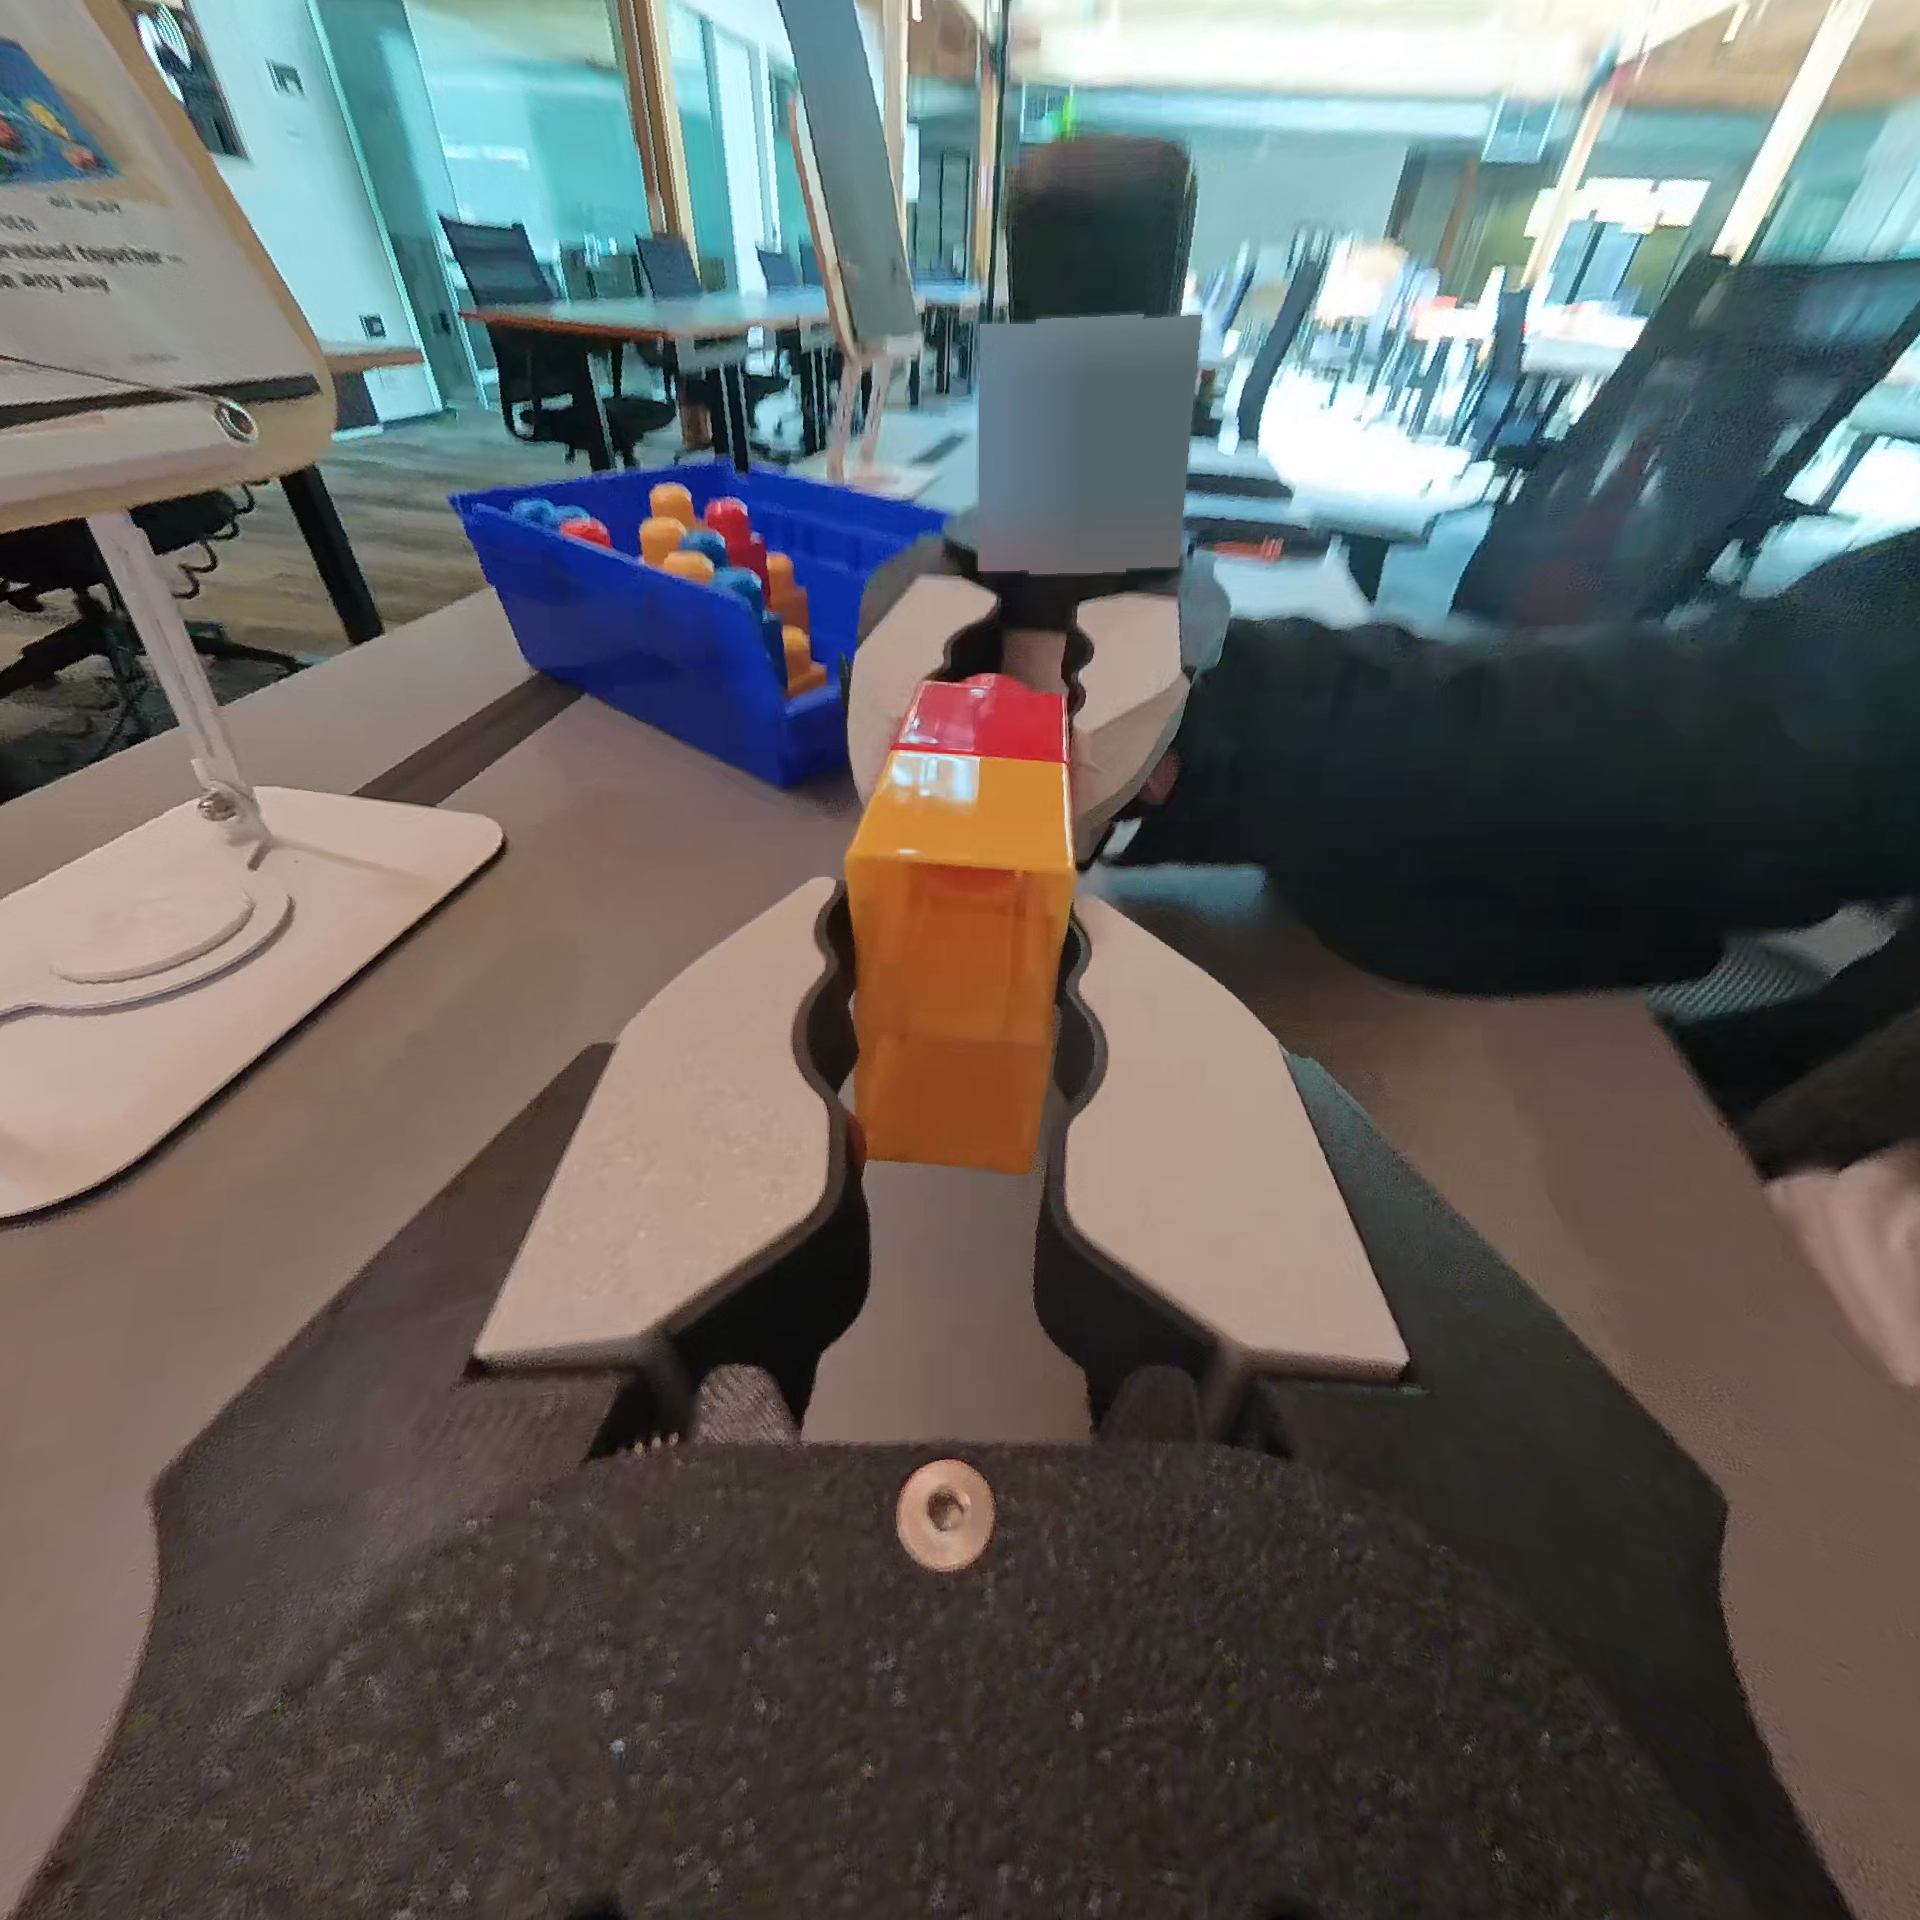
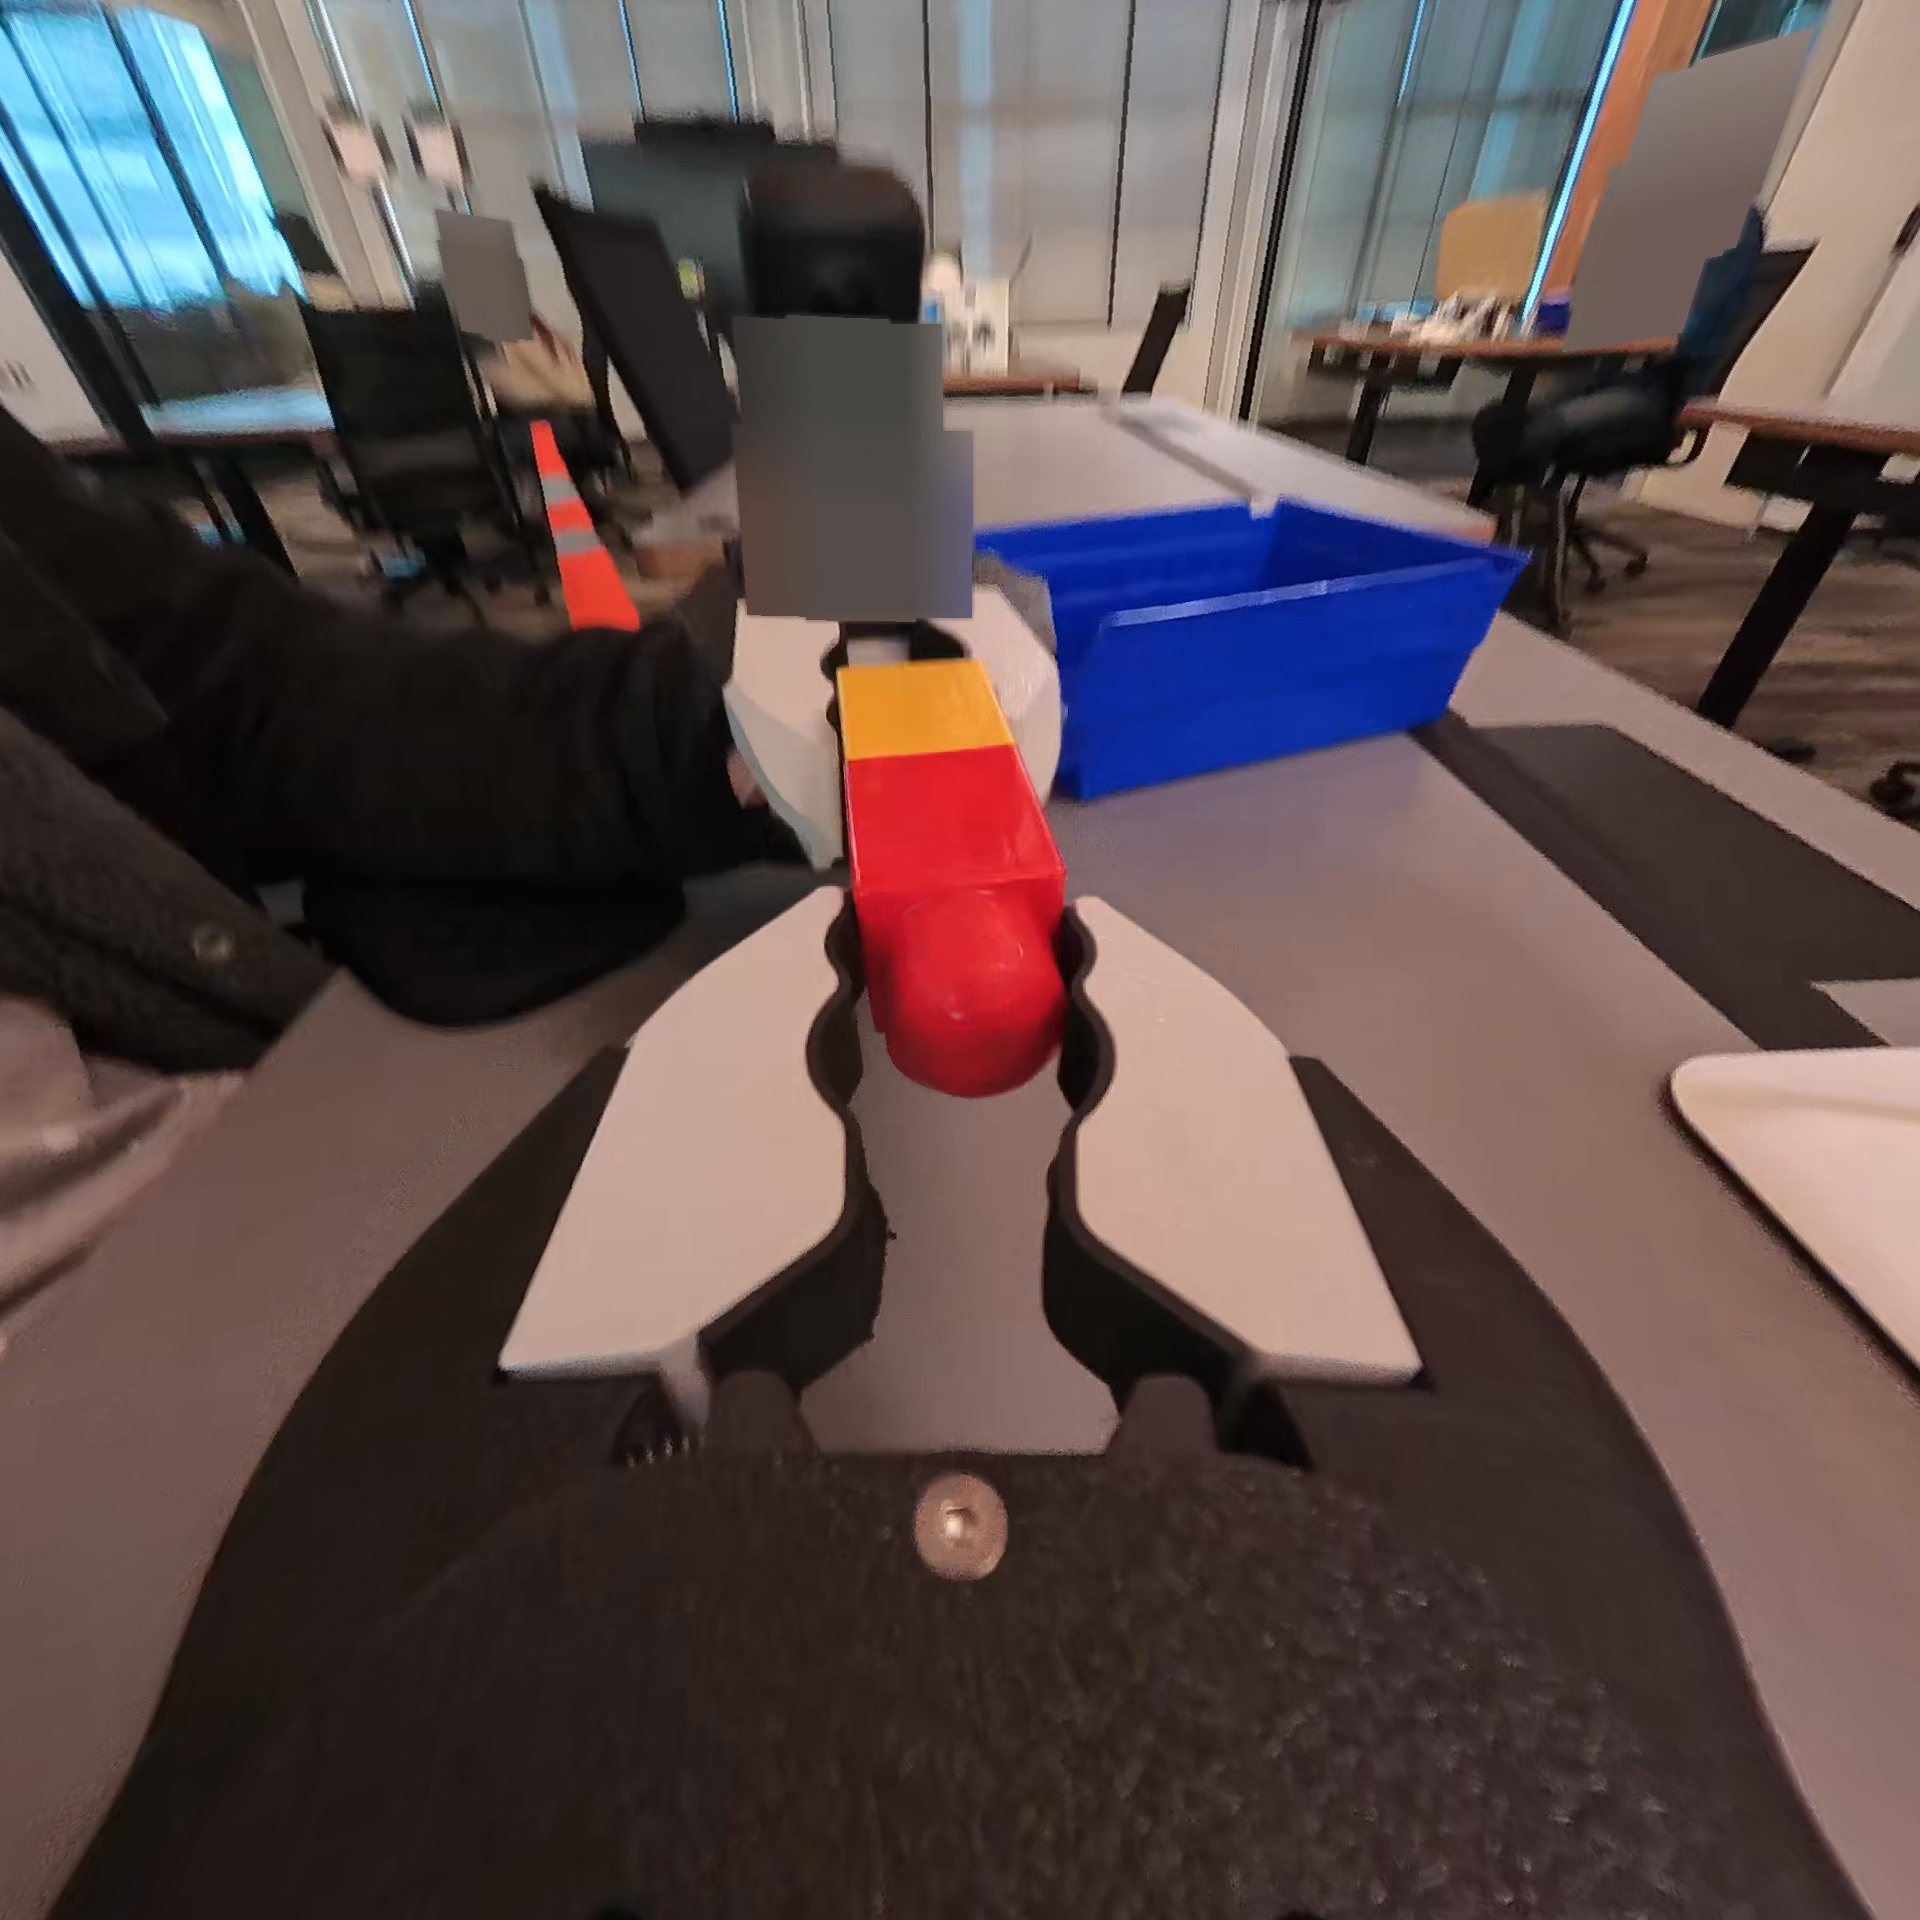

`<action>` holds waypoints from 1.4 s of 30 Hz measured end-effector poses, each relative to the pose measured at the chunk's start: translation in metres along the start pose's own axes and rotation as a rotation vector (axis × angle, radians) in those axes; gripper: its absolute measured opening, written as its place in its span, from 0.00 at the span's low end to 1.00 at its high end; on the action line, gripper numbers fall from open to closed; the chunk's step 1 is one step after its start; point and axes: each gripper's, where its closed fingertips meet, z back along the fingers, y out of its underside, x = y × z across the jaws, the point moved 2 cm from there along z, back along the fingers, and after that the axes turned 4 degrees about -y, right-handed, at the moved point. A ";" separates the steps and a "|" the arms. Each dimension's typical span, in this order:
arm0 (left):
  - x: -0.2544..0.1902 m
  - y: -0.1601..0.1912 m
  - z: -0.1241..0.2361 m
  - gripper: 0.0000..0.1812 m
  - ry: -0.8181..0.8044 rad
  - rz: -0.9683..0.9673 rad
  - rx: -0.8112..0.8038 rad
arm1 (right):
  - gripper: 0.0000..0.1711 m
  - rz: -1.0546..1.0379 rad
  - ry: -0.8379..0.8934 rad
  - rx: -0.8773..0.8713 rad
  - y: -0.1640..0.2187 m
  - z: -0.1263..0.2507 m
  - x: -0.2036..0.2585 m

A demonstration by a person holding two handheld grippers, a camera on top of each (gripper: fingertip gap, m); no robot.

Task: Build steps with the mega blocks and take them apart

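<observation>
Left claw clenched on the orange block, right claw clenched on the red block's stud end; the two blocks are joined end to end in a horizontal stack held in the air between the facing claws, above the grey worktop. A blue bin with more blocks stands on the worktop behind, a white stand base to the left. Office room with desks and chairs behind, blurred.

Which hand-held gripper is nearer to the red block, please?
Right. The right hand-held gripper grips the red block; the left hand-held gripper grips the orange block joined to it.
</observation>
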 end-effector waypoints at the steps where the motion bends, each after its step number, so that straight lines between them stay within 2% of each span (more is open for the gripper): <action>1: -0.001 0.004 -0.001 0.20 -0.004 -0.032 0.032 | 0.21 0.013 -0.003 0.033 0.005 0.000 0.001; 5: -0.004 0.015 -0.002 0.20 -0.009 -0.120 0.122 | 0.21 0.045 -0.018 0.162 0.021 -0.001 0.004; 9: -0.004 0.010 -0.001 0.20 -0.008 -0.120 0.087 | 0.21 0.015 -0.015 0.113 0.015 -0.002 0.003; 16: 0.001 -0.012 0.008 0.20 0.031 0.022 -0.153 | 0.22 -0.035 0.006 -0.053 -0.012 0.007 0.001; 21: 0.004 -0.013 0.009 0.20 0.033 0.043 -0.175 | 0.20 -0.036 0.017 -0.133 -0.024 0.015 0.000; 27: 0.000 -0.010 0.006 0.20 0.050 0.040 -0.149 | 0.18 -0.029 0.008 -0.058 -0.029 0.017 0.004; 29: 0.001 -0.007 0.004 0.25 0.042 0.022 -0.124 | 0.17 0.004 0.022 -0.005 -0.037 0.024 0.004; 31: 0.005 -0.007 0.004 0.27 0.015 0.022 -0.115 | 0.17 0.047 0.071 0.034 -0.050 0.041 -0.002; 33: 0.011 -0.007 0.006 0.25 -0.023 0.022 -0.120 | 0.17 0.080 0.138 0.098 -0.063 0.067 -0.014; 38: 0.034 -0.003 0.011 0.12 -0.166 0.041 -0.117 | 0.17 0.110 0.362 0.442 -0.084 0.156 -0.063; 41: 0.046 -0.002 0.015 0.01 -0.262 0.032 -0.120 | 0.17 0.059 0.485 0.656 -0.086 0.219 -0.091; 42: 0.050 -0.002 0.017 0.00 -0.294 0.030 -0.125 | 0.17 0.033 0.519 0.718 -0.085 0.240 -0.099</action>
